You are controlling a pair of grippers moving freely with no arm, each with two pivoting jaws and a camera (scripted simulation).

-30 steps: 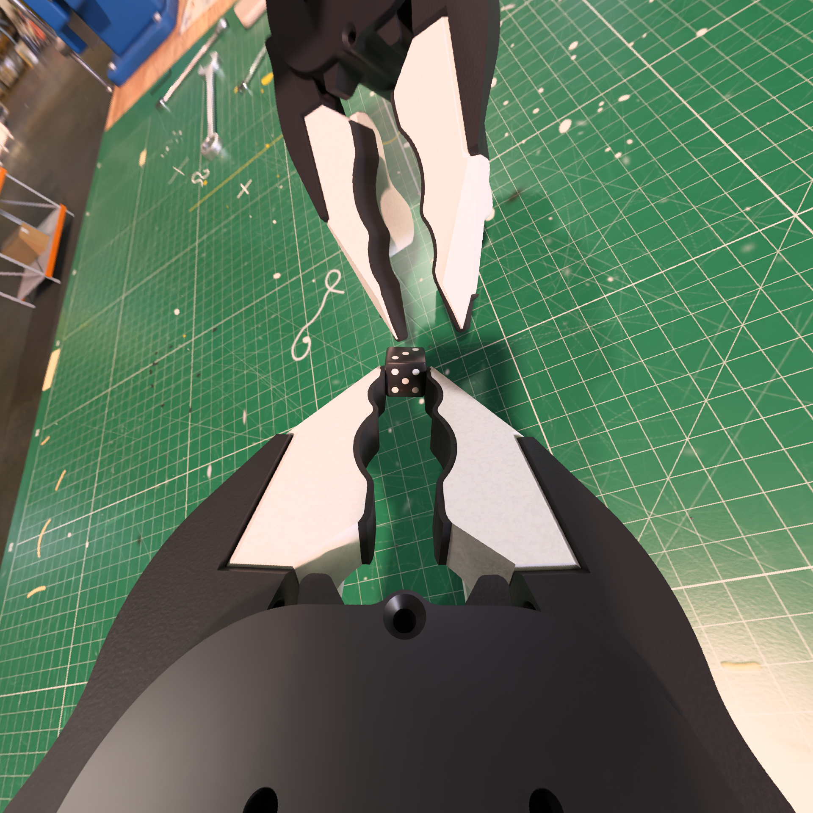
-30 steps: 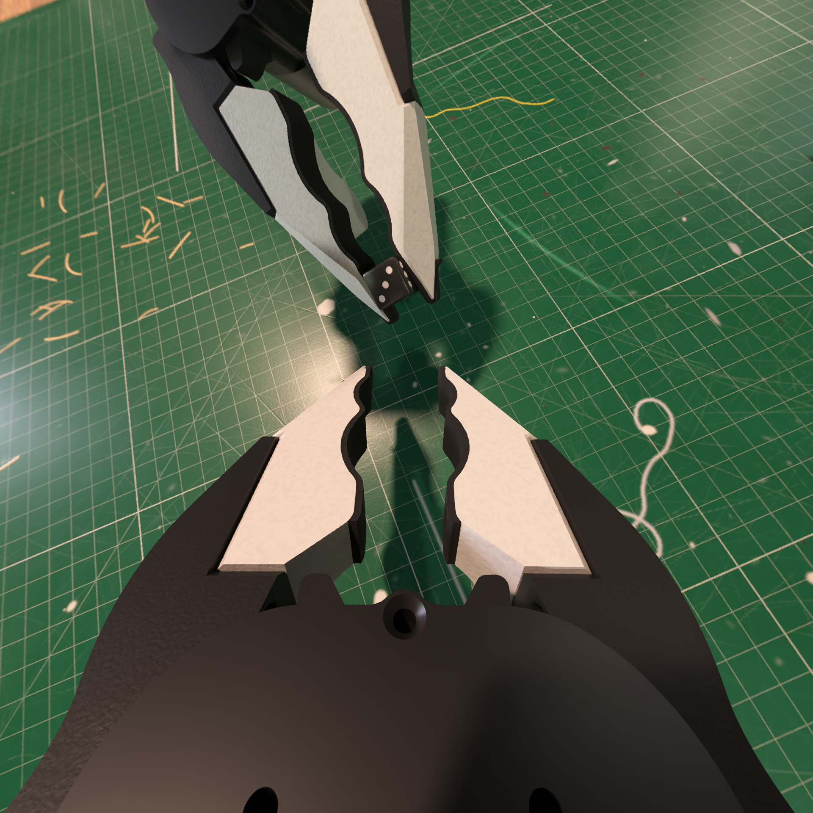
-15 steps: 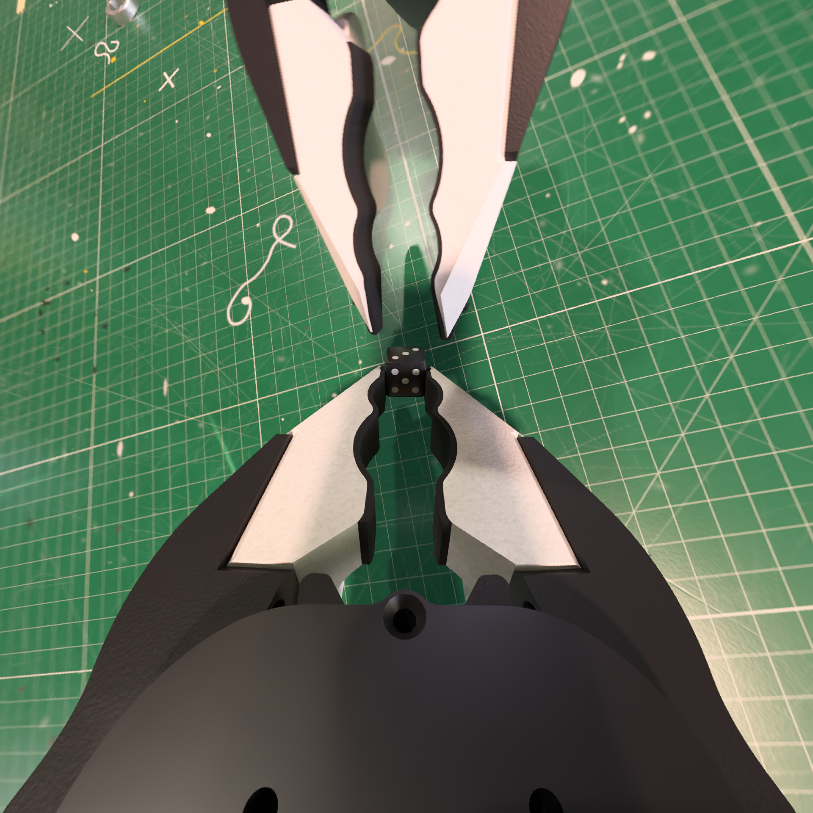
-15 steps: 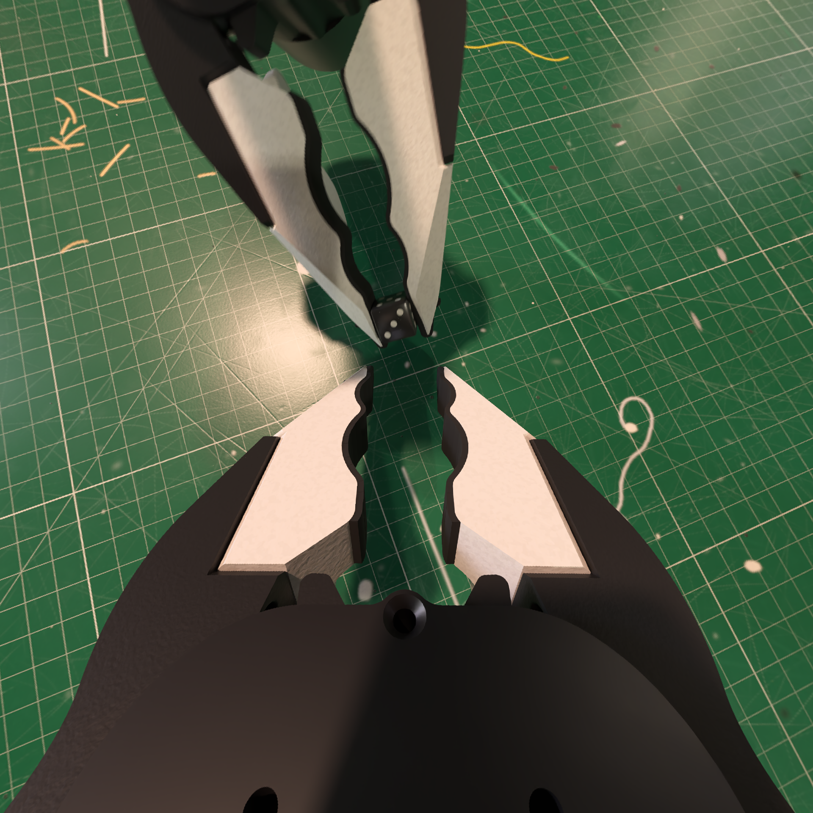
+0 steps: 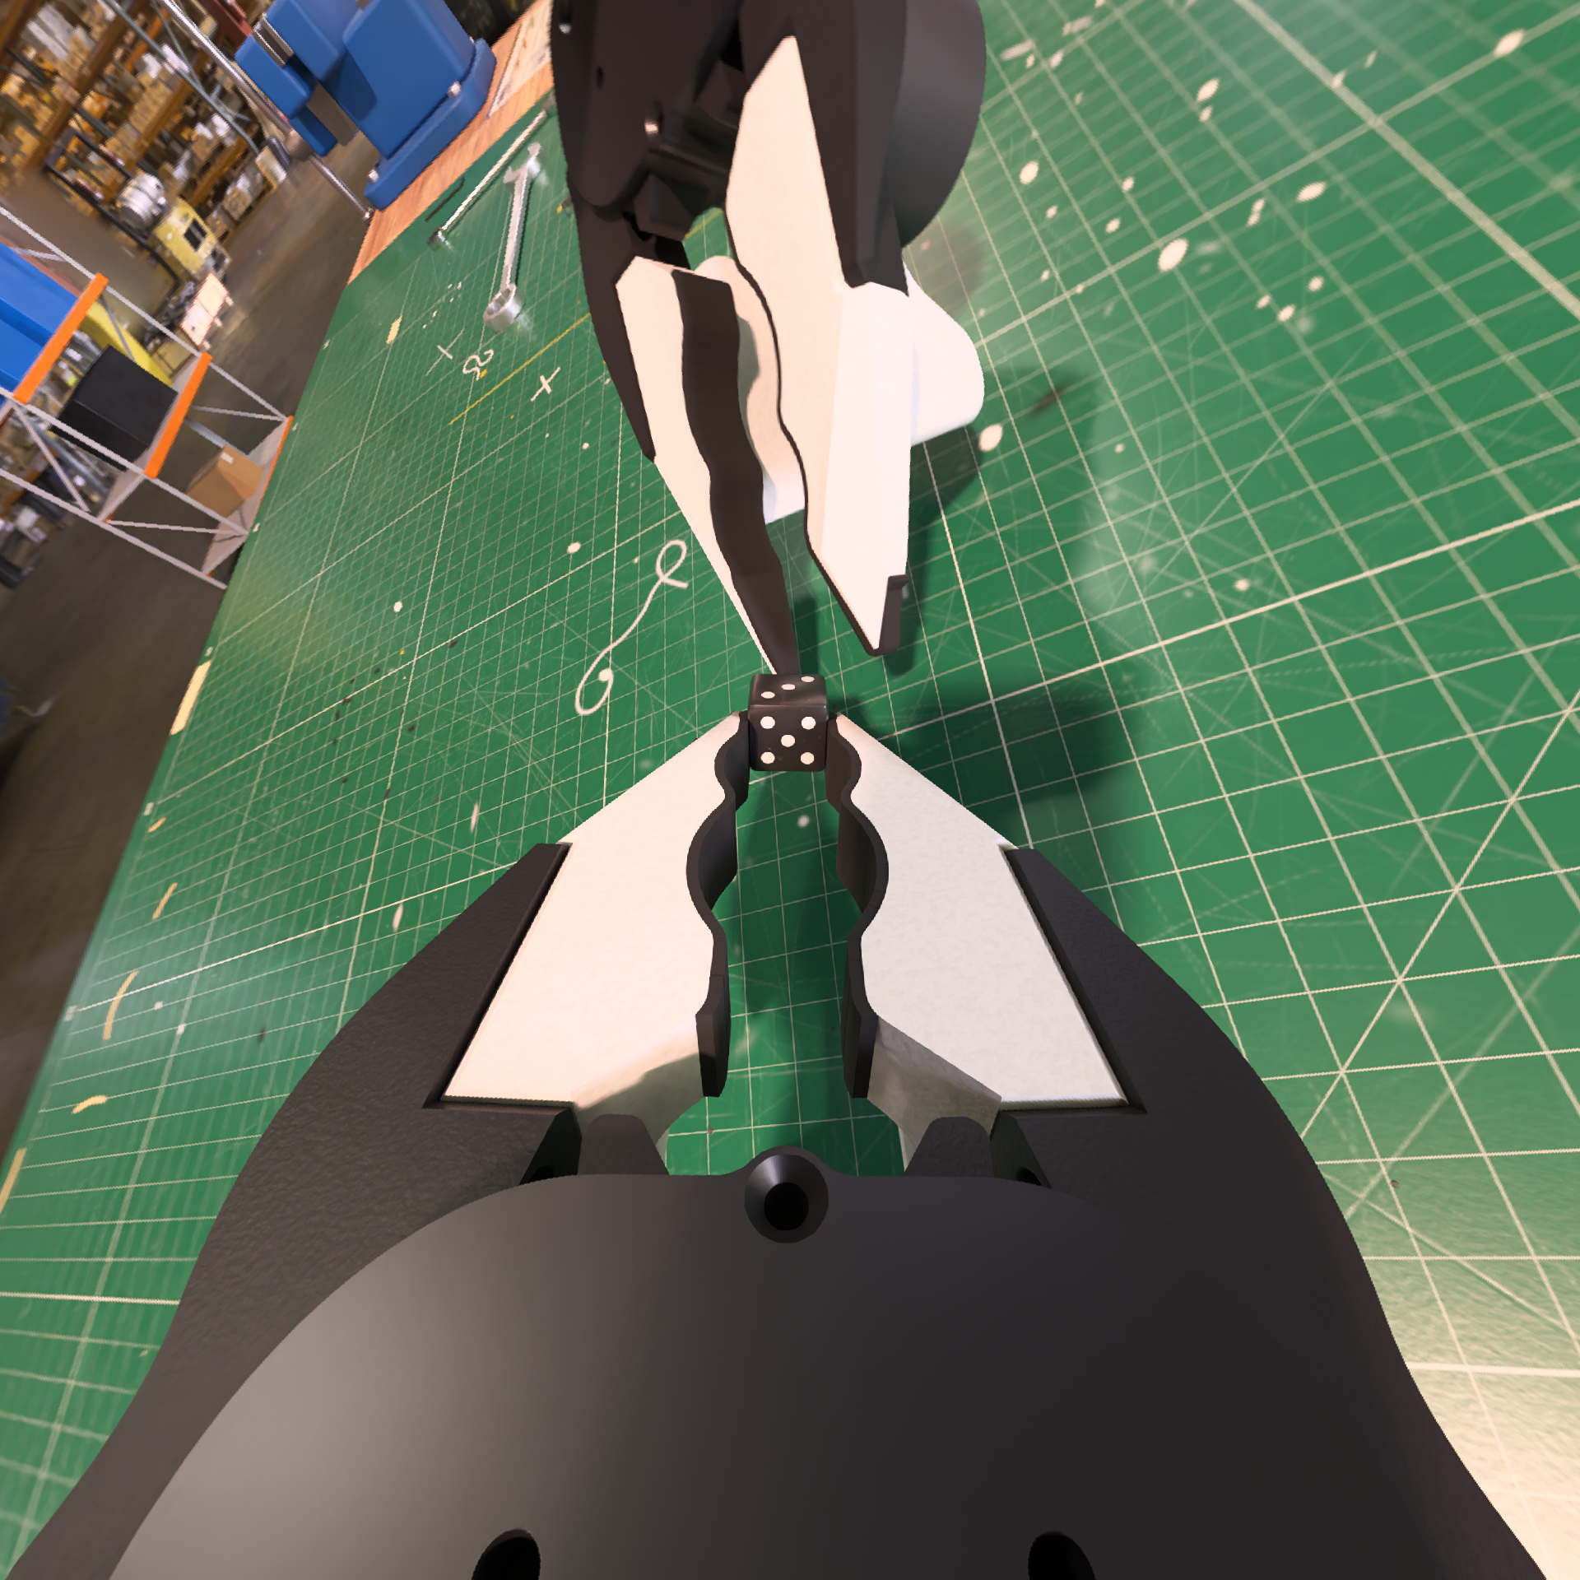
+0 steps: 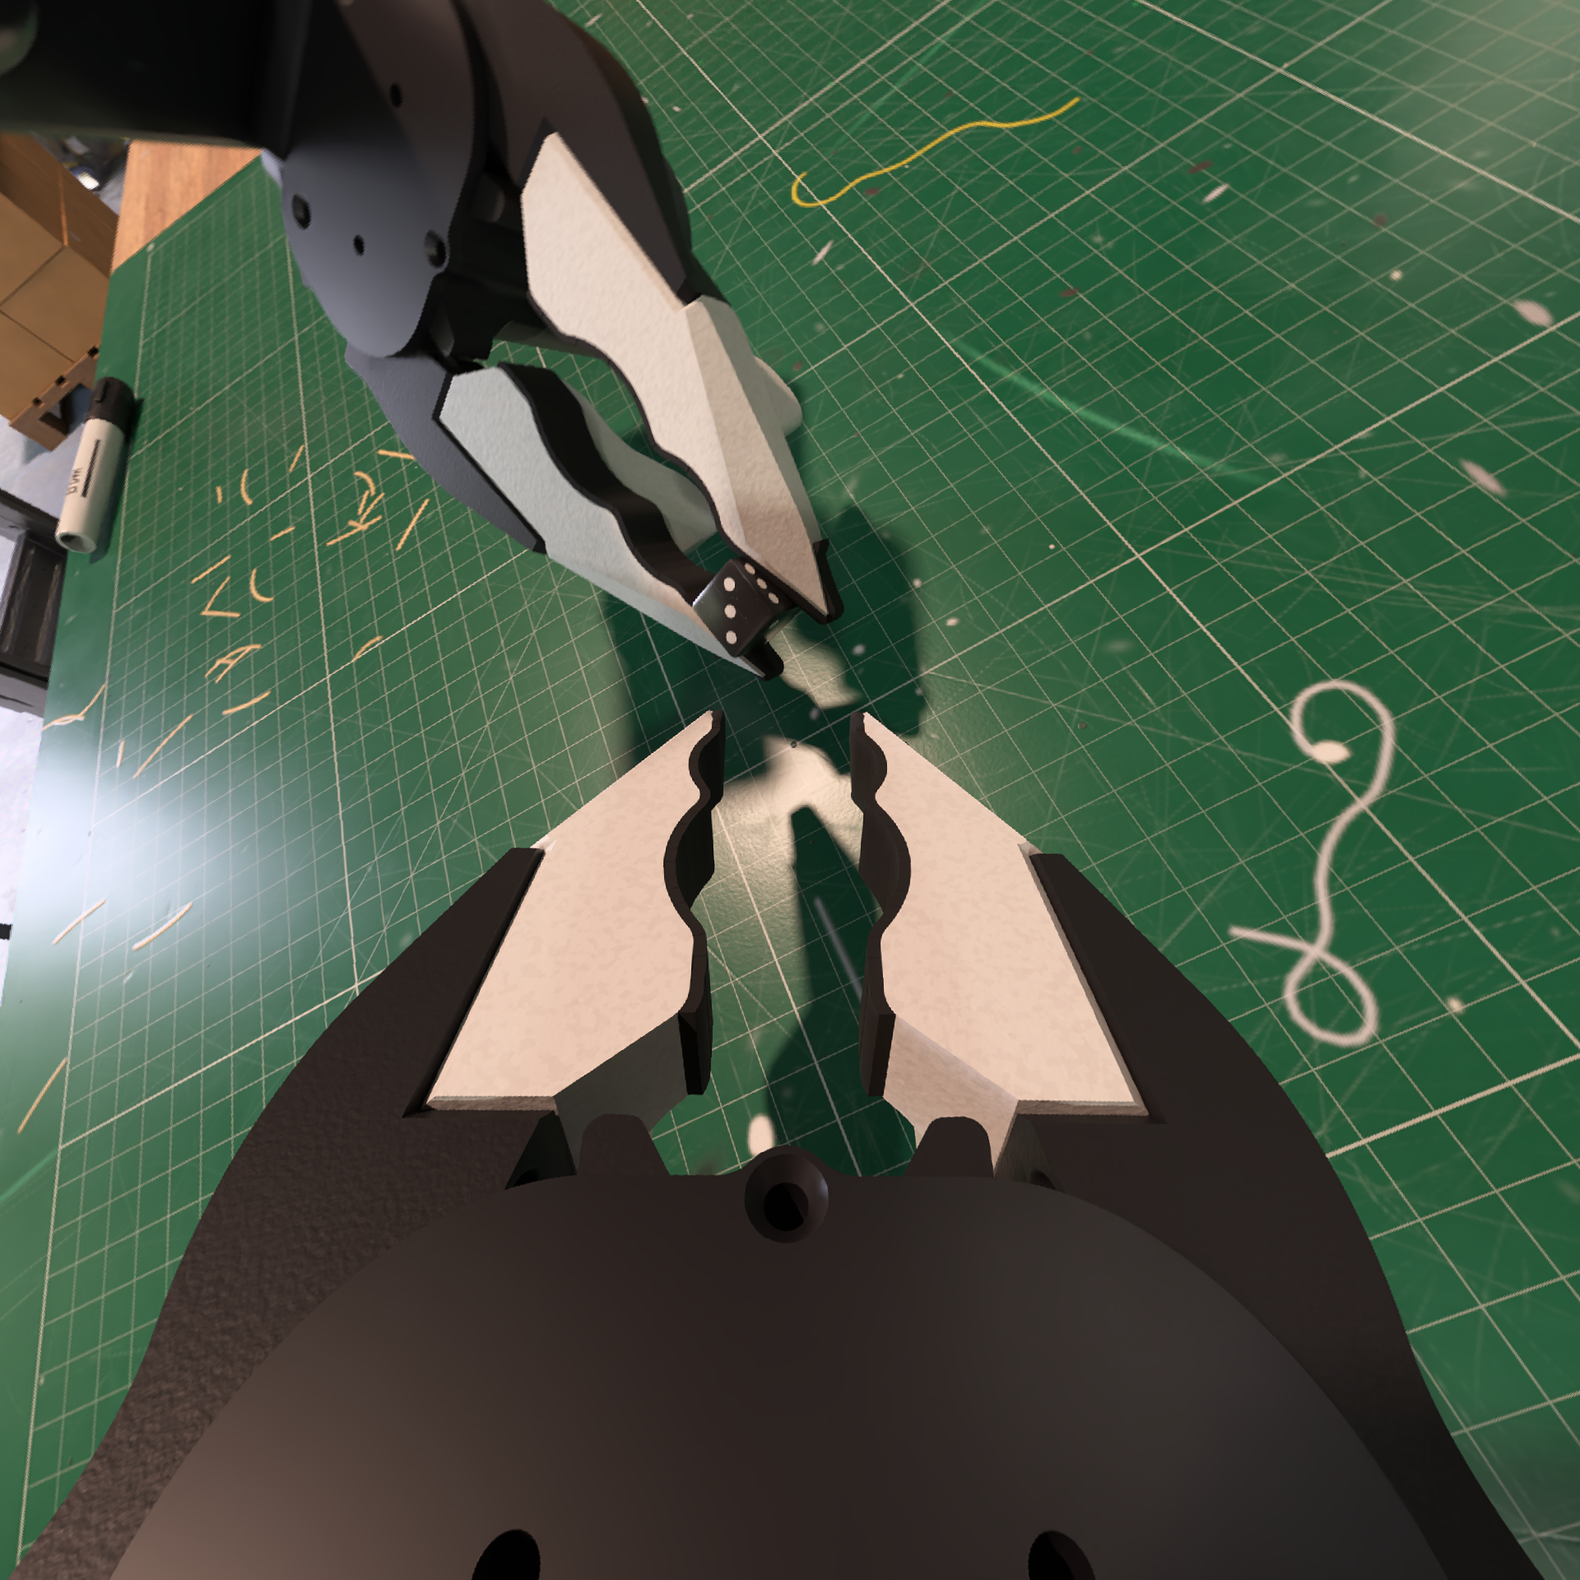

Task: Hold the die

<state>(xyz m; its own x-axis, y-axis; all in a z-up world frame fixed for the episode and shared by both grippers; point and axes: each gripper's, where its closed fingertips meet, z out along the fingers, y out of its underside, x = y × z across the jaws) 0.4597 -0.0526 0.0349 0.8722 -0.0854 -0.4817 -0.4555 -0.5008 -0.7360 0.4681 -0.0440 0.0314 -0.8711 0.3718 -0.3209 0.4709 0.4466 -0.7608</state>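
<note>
The die (image 5: pixel 787 725) is a small black cube with white pips. My left gripper (image 5: pixel 787 737) is shut on it at the fingertips and holds it above the green cutting mat (image 5: pixel 1197 769). In the right wrist view the die (image 6: pixel 739 605) sits between the left gripper's (image 6: pixel 791 637) tips, above its shadow. My right gripper (image 6: pixel 787 727) is open and empty, its tips a short way in front of the die. In the left wrist view the right gripper (image 5: pixel 834 658) hangs just beyond the die, tips pointing down at it.
Wrenches (image 5: pixel 513 248) and a blue vise (image 5: pixel 368 85) lie at the mat's far left end. A marker pen (image 6: pixel 94 466) and a cardboard box (image 6: pixel 43 282) sit by the mat's edge. A yellow wire (image 6: pixel 932 150) and wood shavings (image 6: pixel 248 590) lie on the mat.
Both grippers have tilted and swung, so both views turned. The left gripper kept hold of the die throughout. The right gripper stayed open near the die.
</note>
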